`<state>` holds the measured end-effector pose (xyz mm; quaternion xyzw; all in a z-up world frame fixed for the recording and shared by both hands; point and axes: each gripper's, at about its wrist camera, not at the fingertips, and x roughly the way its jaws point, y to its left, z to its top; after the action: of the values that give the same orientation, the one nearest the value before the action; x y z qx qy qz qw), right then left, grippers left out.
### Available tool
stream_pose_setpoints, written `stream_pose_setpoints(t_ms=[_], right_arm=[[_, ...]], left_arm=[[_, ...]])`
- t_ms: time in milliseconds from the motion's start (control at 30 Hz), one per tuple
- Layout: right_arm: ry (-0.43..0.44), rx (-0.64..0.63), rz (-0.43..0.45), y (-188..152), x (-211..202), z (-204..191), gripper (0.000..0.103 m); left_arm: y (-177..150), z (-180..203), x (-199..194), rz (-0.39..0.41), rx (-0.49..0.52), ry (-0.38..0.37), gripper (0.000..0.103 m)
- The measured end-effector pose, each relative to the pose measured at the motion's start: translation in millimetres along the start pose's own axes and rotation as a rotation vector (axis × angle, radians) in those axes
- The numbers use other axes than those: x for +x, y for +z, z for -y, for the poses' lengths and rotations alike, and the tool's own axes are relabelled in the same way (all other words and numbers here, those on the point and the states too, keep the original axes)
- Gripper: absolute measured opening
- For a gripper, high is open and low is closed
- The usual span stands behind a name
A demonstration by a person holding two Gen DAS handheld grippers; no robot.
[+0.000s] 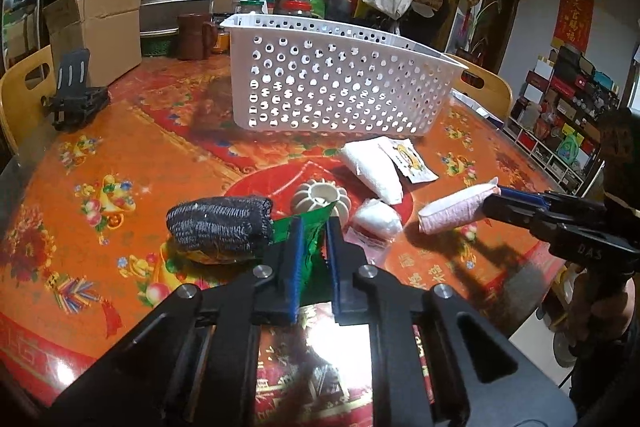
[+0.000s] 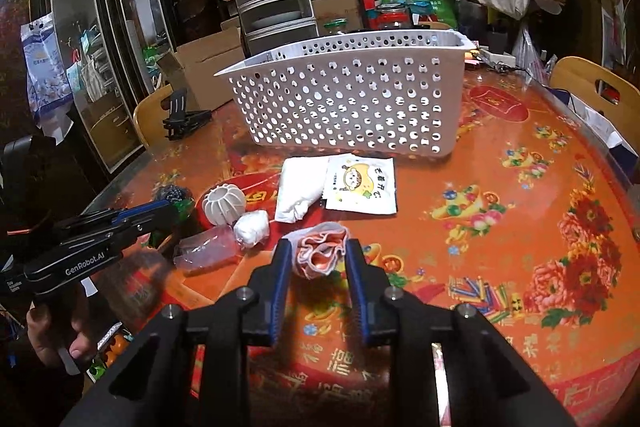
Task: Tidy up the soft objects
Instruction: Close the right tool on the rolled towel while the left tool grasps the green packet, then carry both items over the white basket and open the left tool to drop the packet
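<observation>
On the table before the white basket [image 1: 340, 79]: left gripper [image 1: 312, 239] clamped on green packet [image 1: 310, 231], right gripper [image 2: 316, 259] clamped on pink rolled cloth [image 2: 320, 251]; next, lift both into basket

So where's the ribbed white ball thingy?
The ribbed white ball sits on the table in front of the white basket, left of the folded white cloth, beside the small white bundle.

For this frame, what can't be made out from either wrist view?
- Inside of the white basket: both views sit too low; its wall hides any contents.
- Green packet: left wrist view, mostly covered by the left gripper and the dark rolled sock.
- Pink rolled cloth: right wrist view, only its end shows between the right gripper pads; contact unclear.
</observation>
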<state>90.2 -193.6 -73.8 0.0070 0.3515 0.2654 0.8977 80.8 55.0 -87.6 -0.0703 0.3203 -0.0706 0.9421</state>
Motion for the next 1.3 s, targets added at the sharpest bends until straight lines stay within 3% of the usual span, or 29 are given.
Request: stream_pose_setpoints(t_ms=[367, 1300], right_arm=[[0.005, -0.014, 0.009, 11, -4, -2, 0.024], [0.002, -0.087, 0.044, 71, -26, -5, 0.019]], left_arm=[[29, 2, -4, 0.055, 0.004, -0.020, 0.003], [98, 6, -29, 0.145, -0.009, -0.061, 0.003]])
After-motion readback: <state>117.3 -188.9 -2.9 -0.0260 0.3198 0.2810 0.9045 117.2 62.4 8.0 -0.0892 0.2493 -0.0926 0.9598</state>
